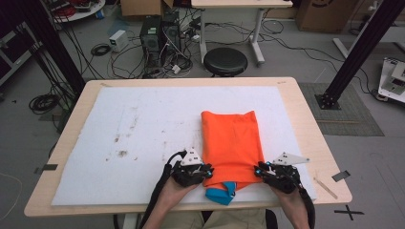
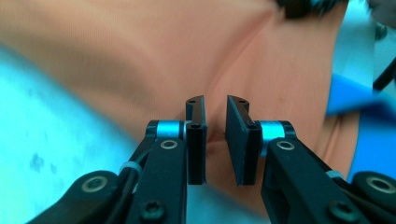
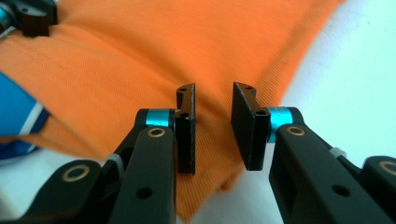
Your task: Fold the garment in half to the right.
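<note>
A folded orange garment (image 1: 231,143) lies on the white mat (image 1: 143,133), with a blue part (image 1: 220,193) sticking out at its near end. My left gripper (image 1: 208,172) sits at the garment's near left corner. In the left gripper view the left gripper (image 2: 215,105) is open by a narrow gap, with orange cloth (image 2: 280,70) under and ahead of the jaws. My right gripper (image 1: 260,170) is at the near right corner. In the right gripper view the right gripper (image 3: 213,93) stands open over the orange cloth's (image 3: 140,51) edge, the blue part (image 3: 14,112) at left.
The mat covers a wooden table (image 1: 310,119); a thin wooden stick (image 1: 325,187) and a strip of black tape (image 1: 340,175) lie near its right front corner. Behind the table on the floor are a black stool (image 1: 225,61), computer cases (image 1: 160,36) and cables.
</note>
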